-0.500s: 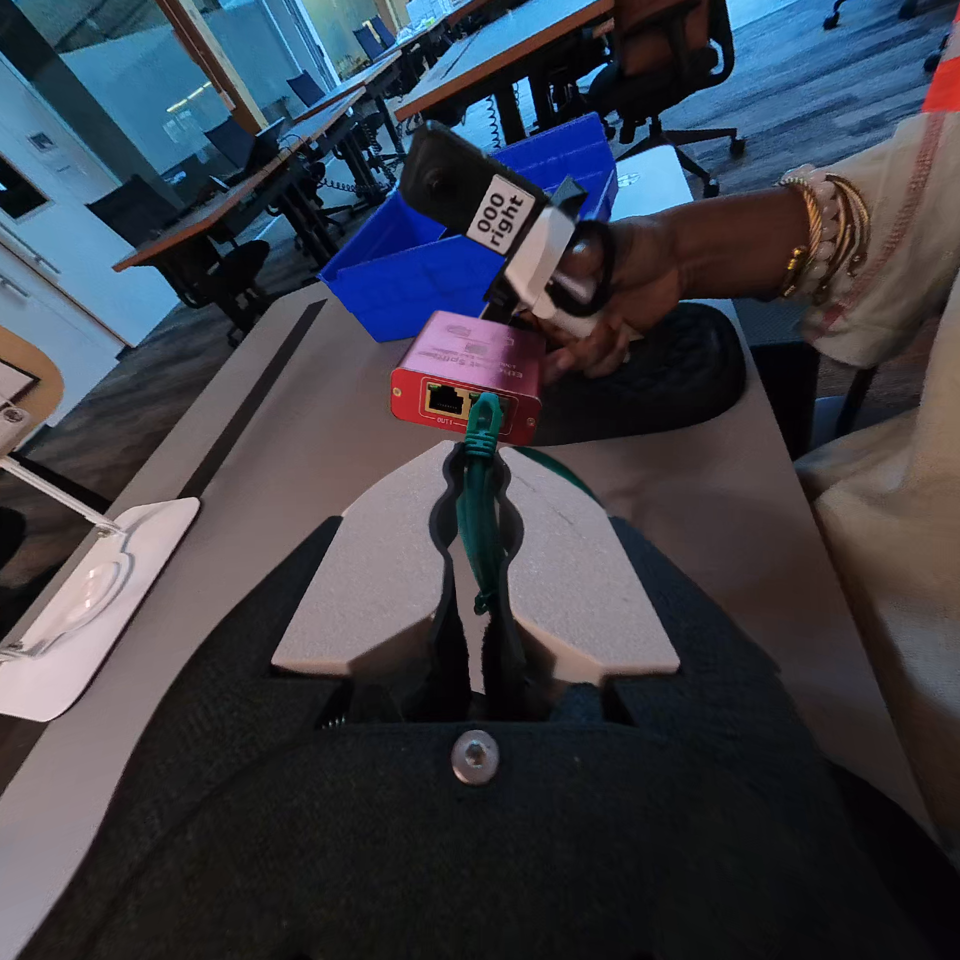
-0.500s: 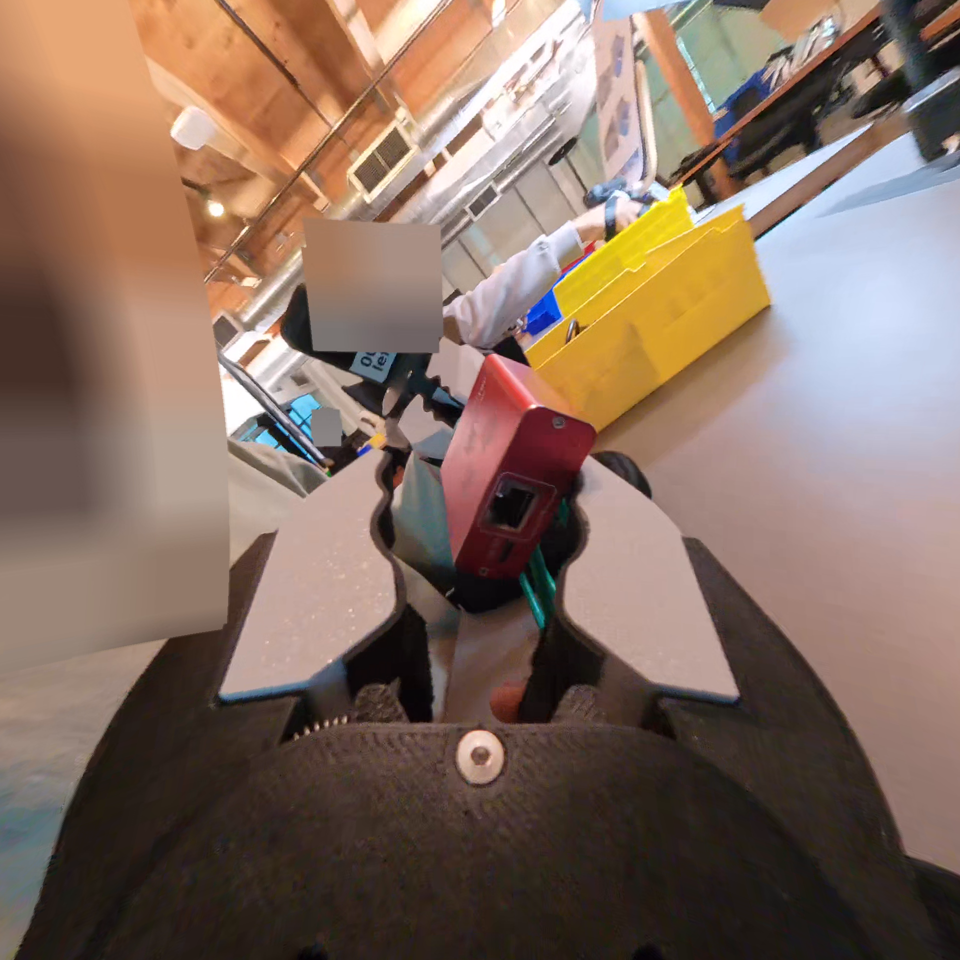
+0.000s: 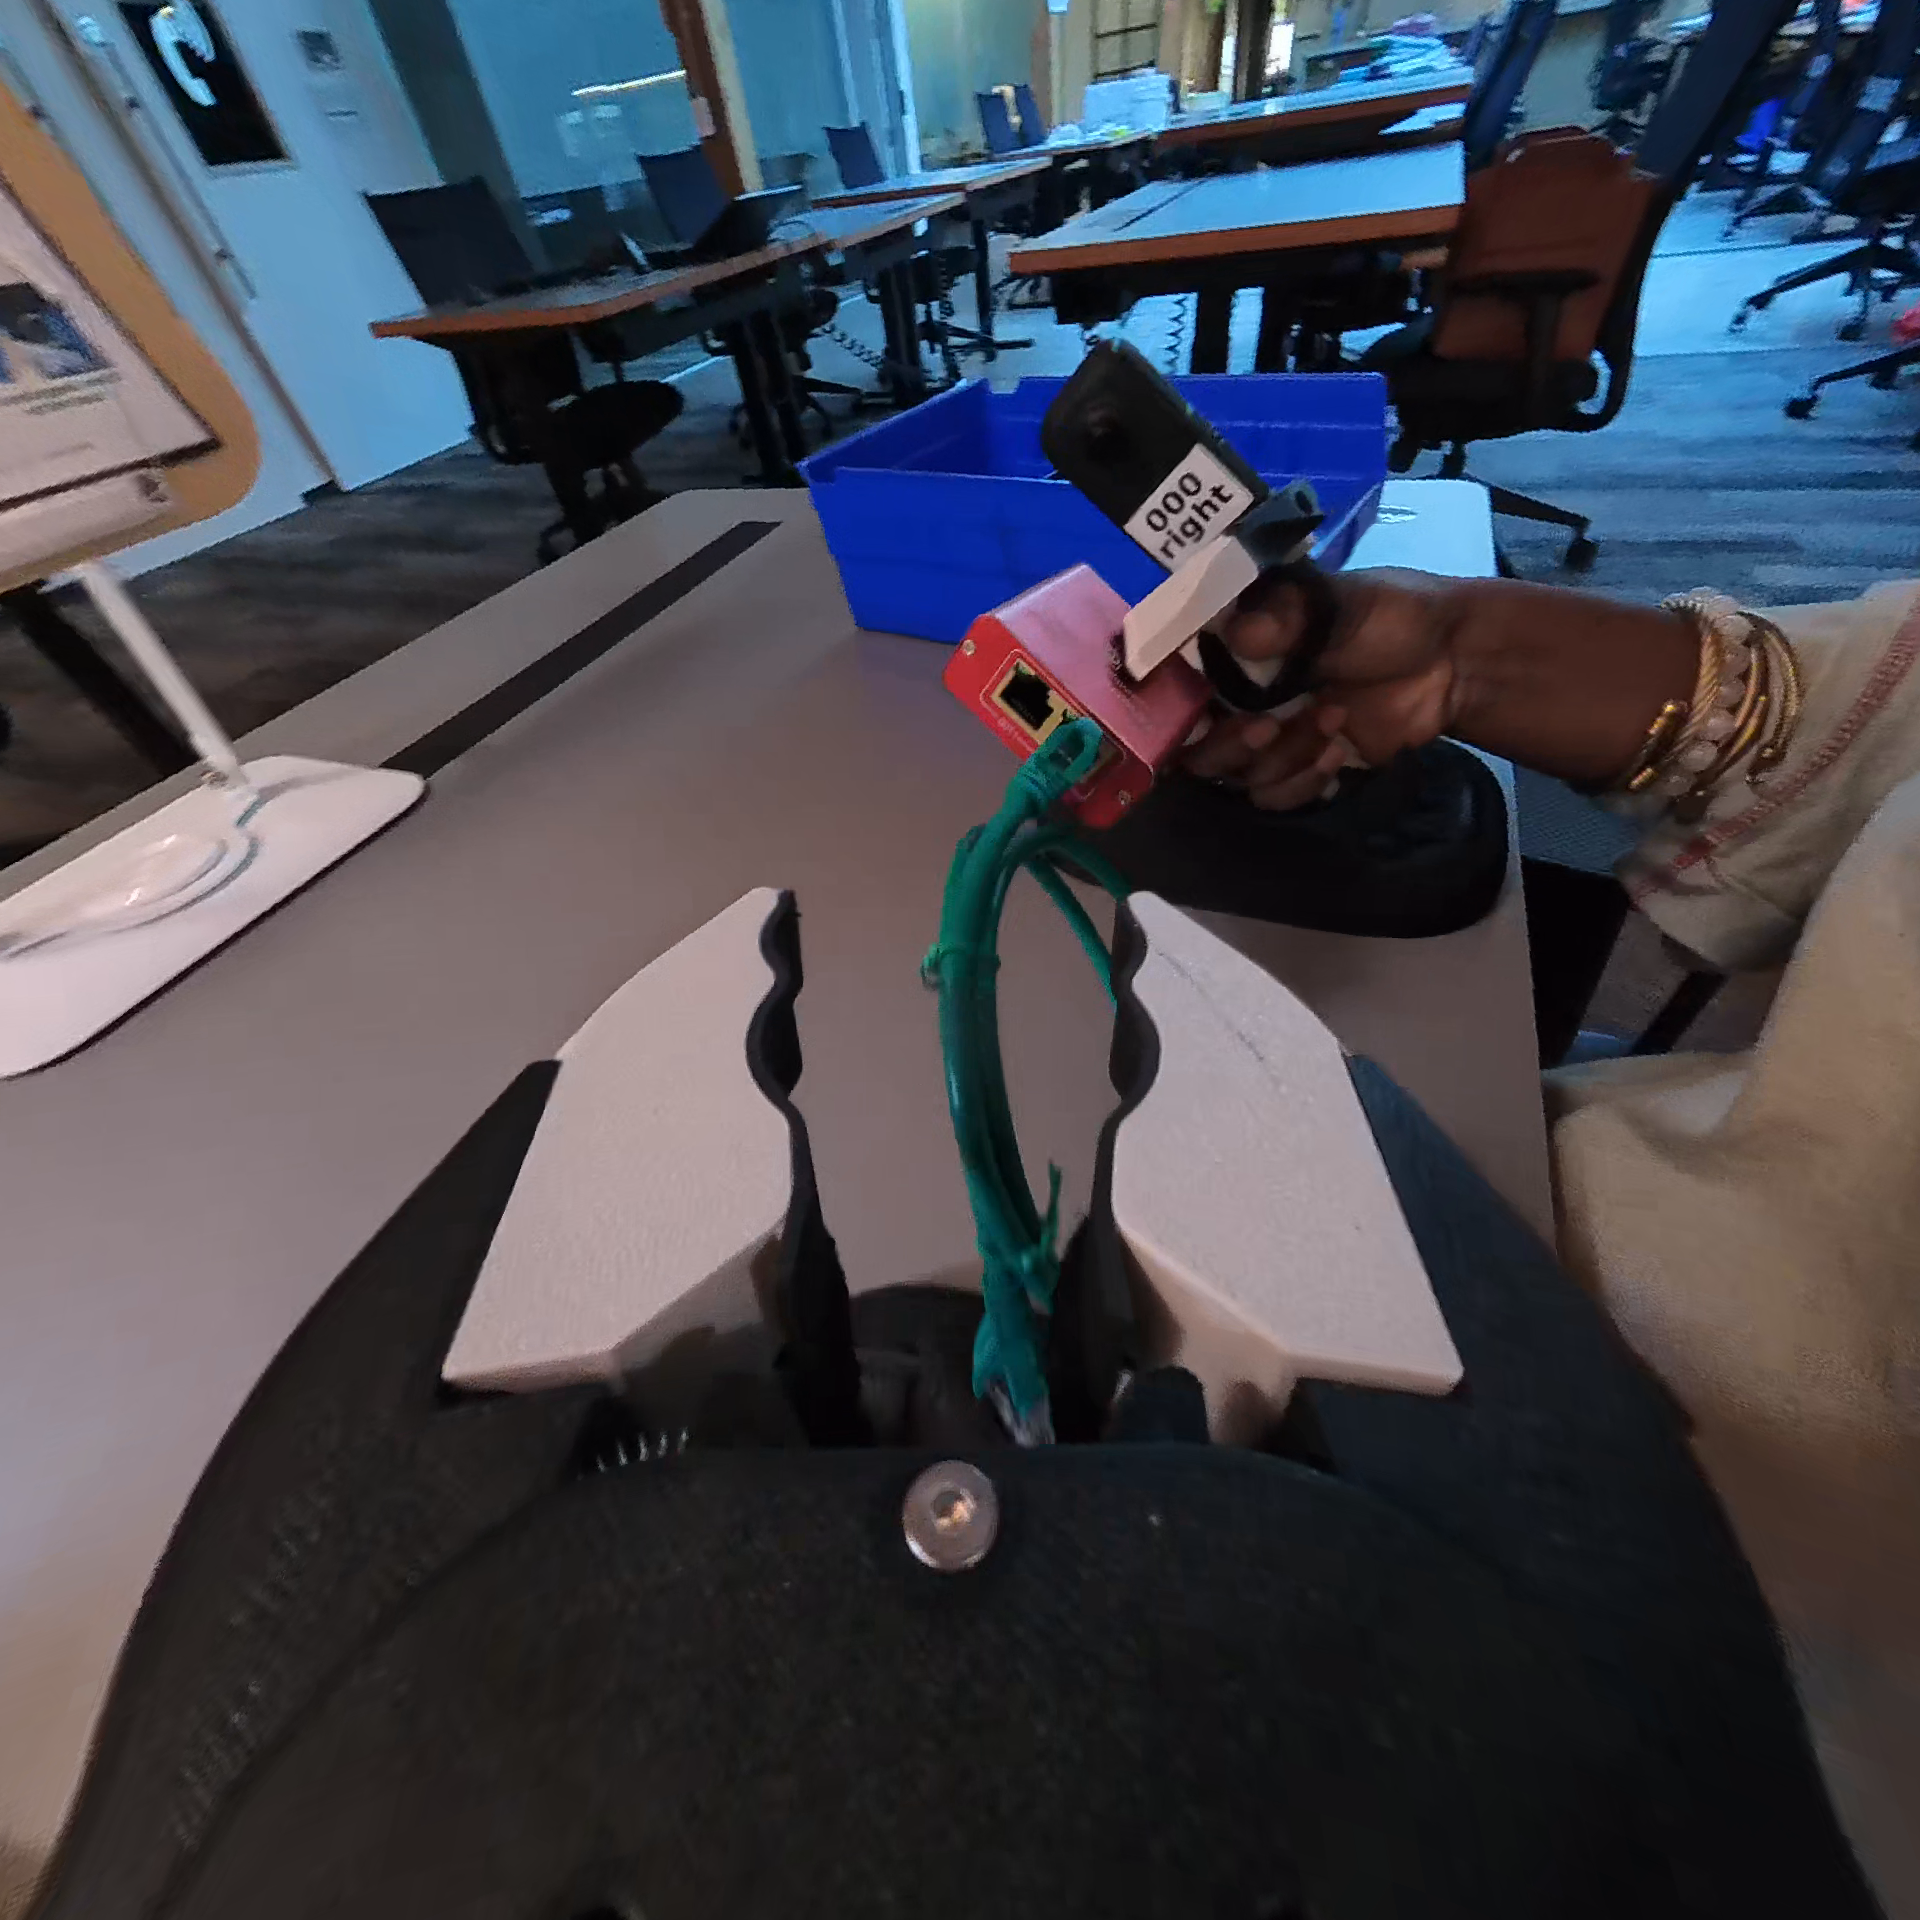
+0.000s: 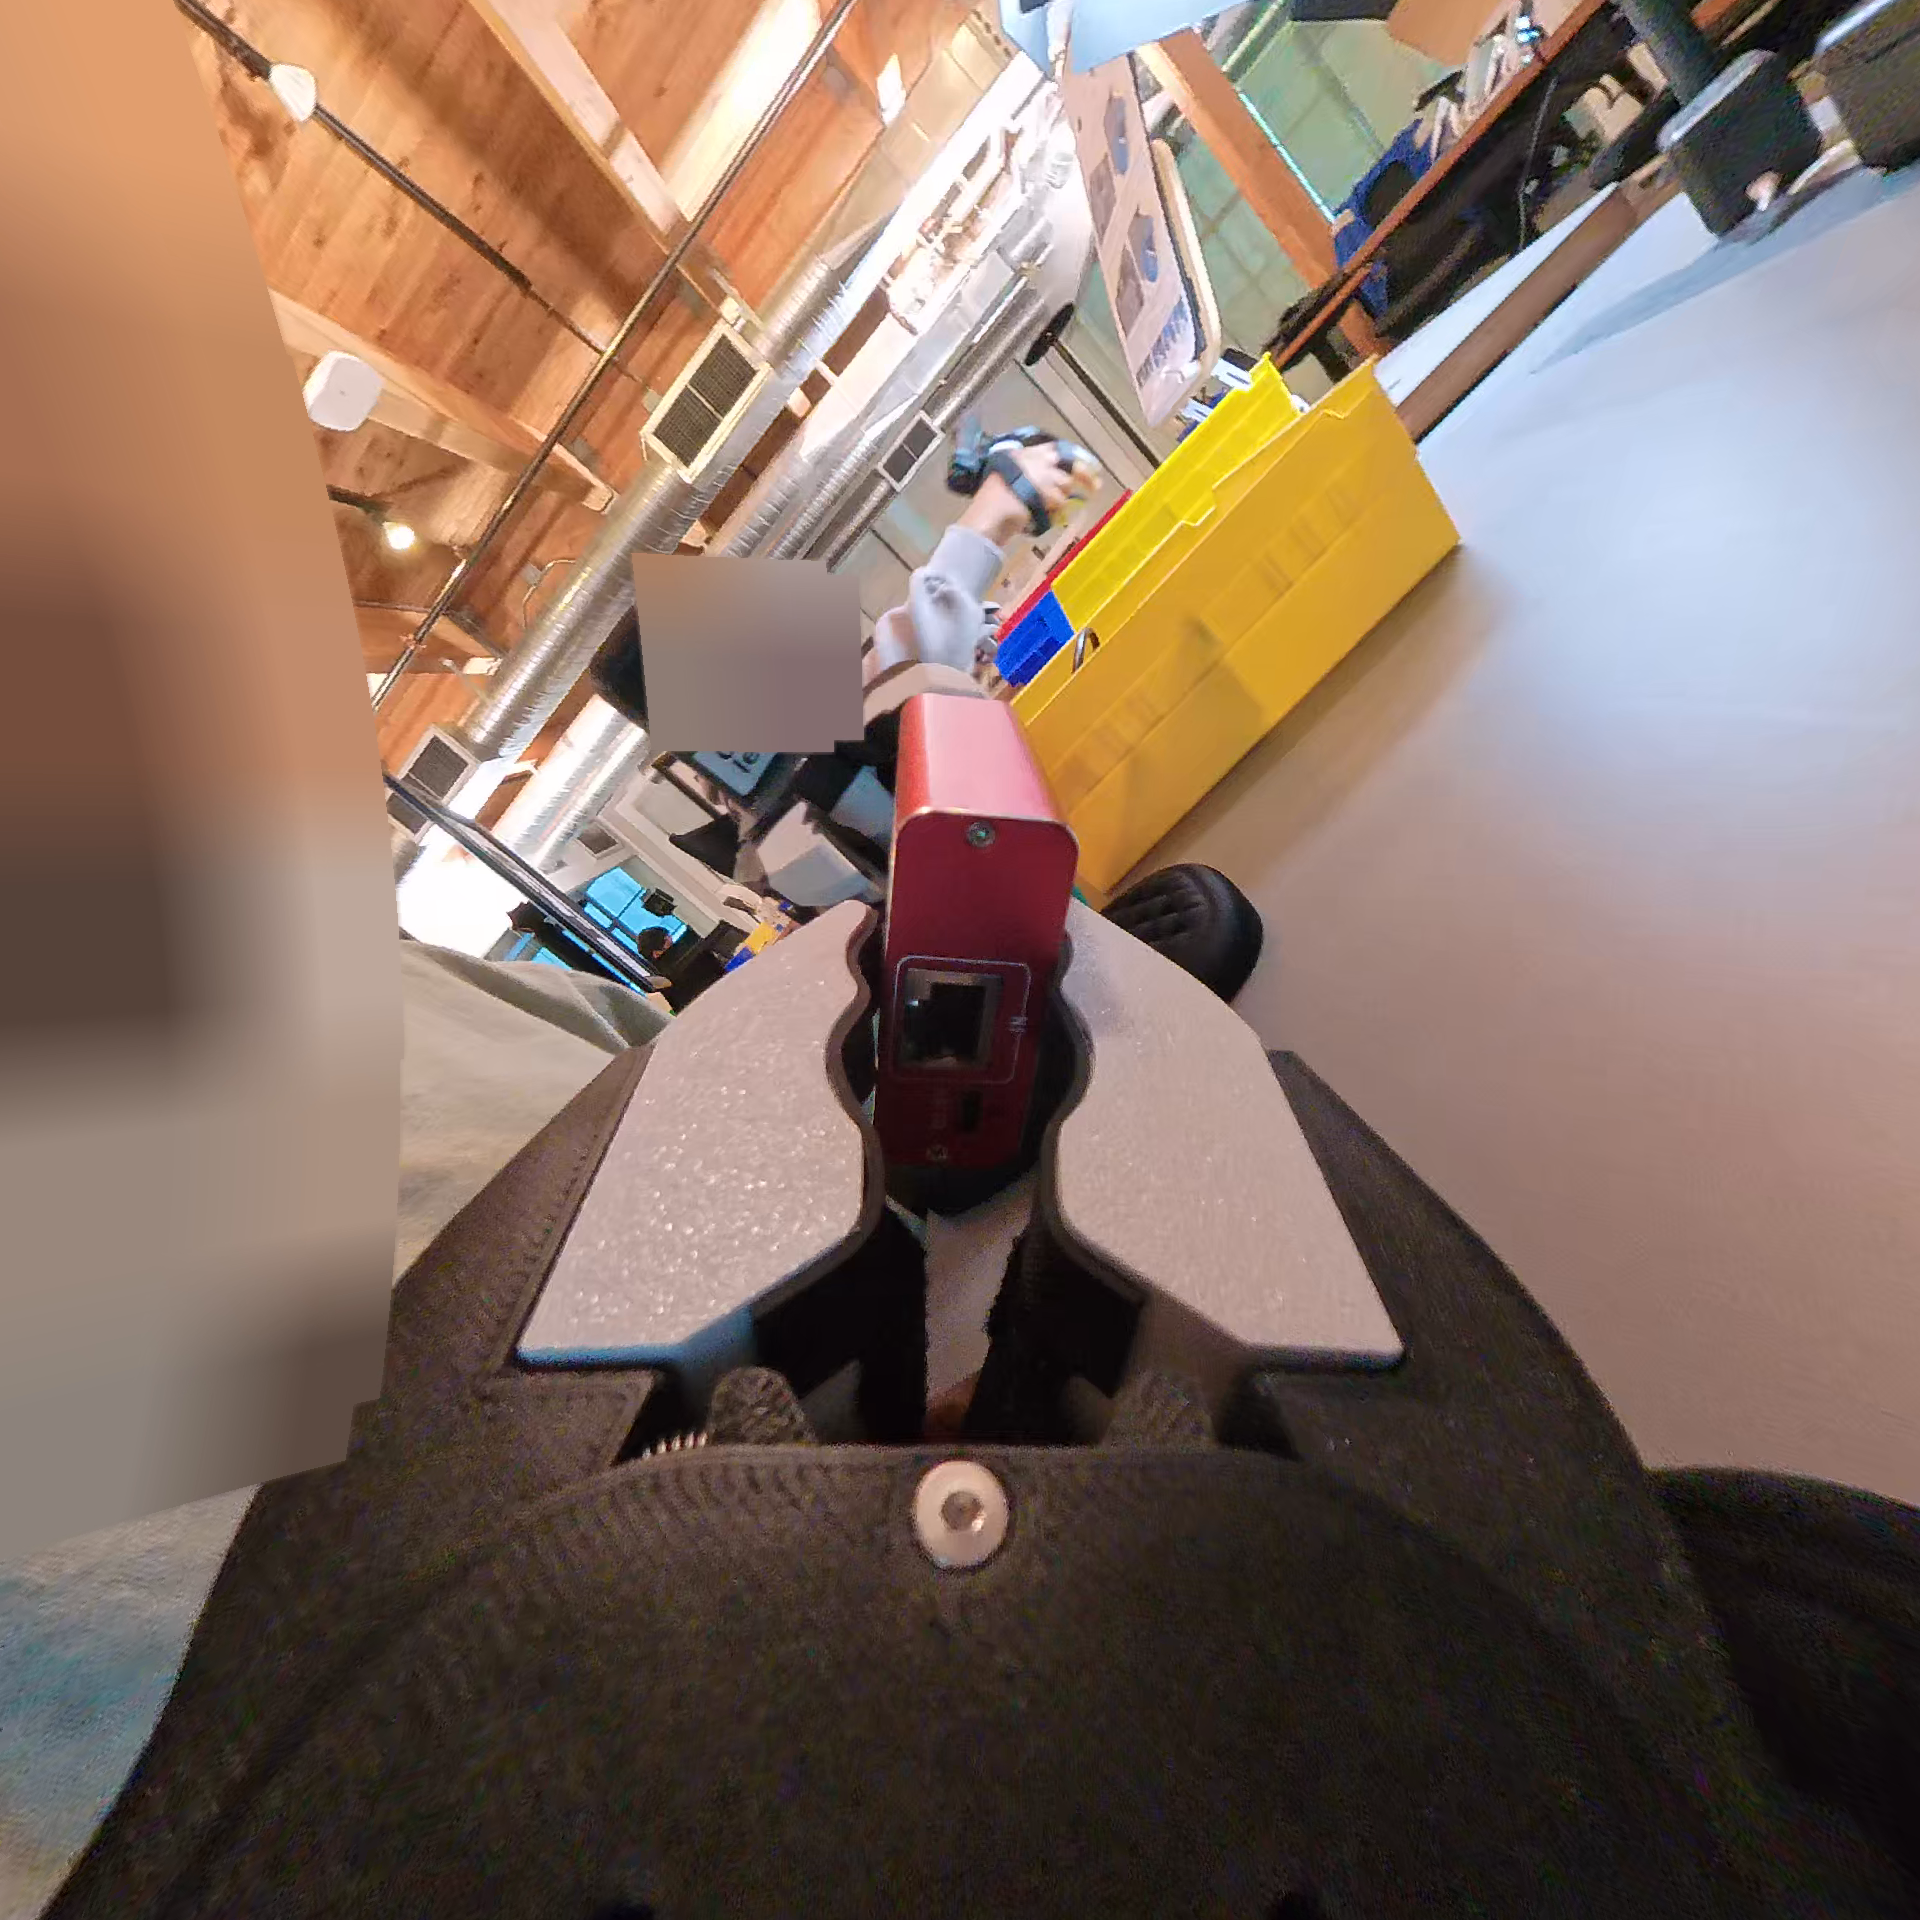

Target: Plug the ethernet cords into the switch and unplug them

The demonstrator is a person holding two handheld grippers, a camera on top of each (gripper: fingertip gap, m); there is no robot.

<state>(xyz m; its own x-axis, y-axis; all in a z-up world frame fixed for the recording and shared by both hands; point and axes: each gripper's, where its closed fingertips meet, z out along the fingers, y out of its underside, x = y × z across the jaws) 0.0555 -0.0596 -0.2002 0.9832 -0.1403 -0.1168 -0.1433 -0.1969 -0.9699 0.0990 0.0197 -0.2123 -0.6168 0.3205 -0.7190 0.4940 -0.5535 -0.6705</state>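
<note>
The red switch (image 3: 1060, 686) is held above the grey table (image 3: 623, 779) by my right gripper, whose camera housing (image 3: 1143, 457) and the hand on it show in the left wrist view. A bundled green ethernet cord (image 3: 966, 1039) has its plug in the switch's right front port and hangs down between my left gripper's fingers. My left gripper (image 3: 951, 904) is open and grips nothing. The cord's free plug (image 3: 1013, 1392) dangles near the finger roots. In the right wrist view my right gripper (image 4: 966, 925) is shut on the switch (image 4: 977, 883), whose rear port faces the camera.
A blue bin (image 3: 987, 540) stands behind the switch. A black padded rest (image 3: 1351, 852) lies under the right hand. A white stand base (image 3: 208, 831) sits at the left. Yellow bins (image 4: 1247, 644) stand on the table beyond the switch. A person's sleeve (image 3: 1714, 1039) is at the right. Spacing between my two grippers at the tips: around 10 centimeters.
My left gripper has opened, let go of the green cord and drawn back. The cord now hangs from the switch. The switch has turned upright between the right gripper's fingers.
</note>
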